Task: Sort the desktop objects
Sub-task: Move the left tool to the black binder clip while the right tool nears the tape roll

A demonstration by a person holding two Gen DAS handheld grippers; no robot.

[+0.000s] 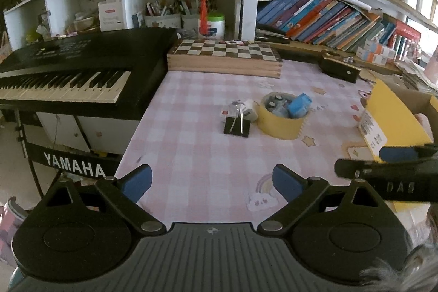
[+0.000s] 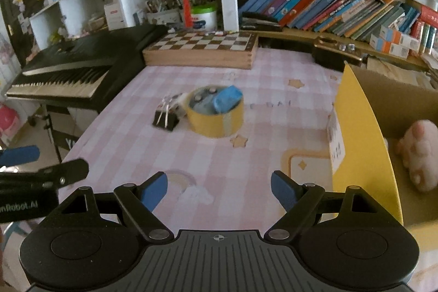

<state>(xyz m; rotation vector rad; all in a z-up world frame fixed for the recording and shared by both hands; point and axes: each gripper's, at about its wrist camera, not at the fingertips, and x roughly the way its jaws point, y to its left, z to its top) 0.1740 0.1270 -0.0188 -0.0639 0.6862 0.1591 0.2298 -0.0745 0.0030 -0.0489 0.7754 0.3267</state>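
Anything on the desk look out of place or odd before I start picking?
Yes: small items, including a blue one, are piled inside the yellow tape roll as if it were a cup. A black binder clip sits right beside it. Nothing looks spilled or broken.

I see the worktop (image 1: 197, 155) covered in pink-and-white check with star and rainbow prints. Tape roll (image 1: 282, 125) is yellow, a blue item (image 1: 299, 105) sits inside it. Binder clip (image 1: 237, 127) is black with silver wire handles. Chessboard box (image 1: 224, 56) is brown-and-cream chequered on top, tan wood sides. Keyboard (image 1: 74, 73) is black, with white and black keys and white YAMAHA lettering. Cardboard box (image 2: 364, 144) is yellow outside, brown inside, holding a pale pink plush (image 2: 420, 152). My left gripper (image 1: 212, 182) and right gripper (image 2: 219, 189) are black with blue pads.
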